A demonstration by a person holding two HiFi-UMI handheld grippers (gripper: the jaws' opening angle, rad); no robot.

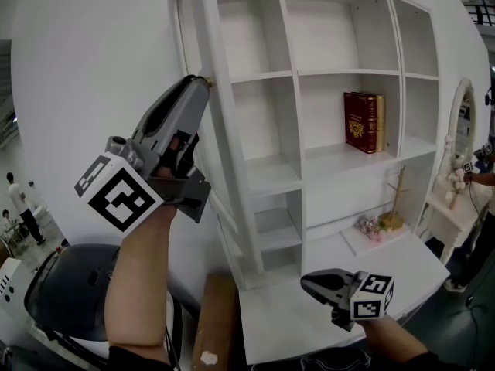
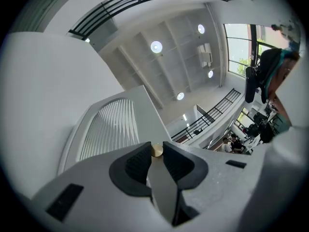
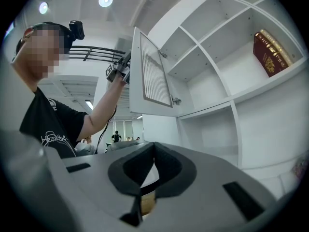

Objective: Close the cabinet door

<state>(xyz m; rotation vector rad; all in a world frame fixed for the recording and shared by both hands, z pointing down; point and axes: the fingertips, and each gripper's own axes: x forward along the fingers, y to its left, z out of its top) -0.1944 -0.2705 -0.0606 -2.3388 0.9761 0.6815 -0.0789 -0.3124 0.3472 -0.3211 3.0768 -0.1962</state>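
White louvred cabinet door (image 3: 152, 74), open at the shelf unit's (image 1: 332, 29) upper left, looks light, stiff, free-swinging, best taken by its small slippery brass knob (image 2: 157, 150), which left tongs (image 1: 203, 82) pinch narrowly; right tongs (image 3: 153, 146) closed on nothing.

Holds the left gripper (image 1: 203, 82) raised, tips at the small brass knob (image 1: 208, 76) on the open cabinet door (image 1: 224, 145), seen edge-on. Hangs the right gripper (image 1: 307, 282) low over the white desk (image 1: 418, 261). Shows red books (image 1: 362, 122) upright on a middle shelf (image 1: 340, 154).
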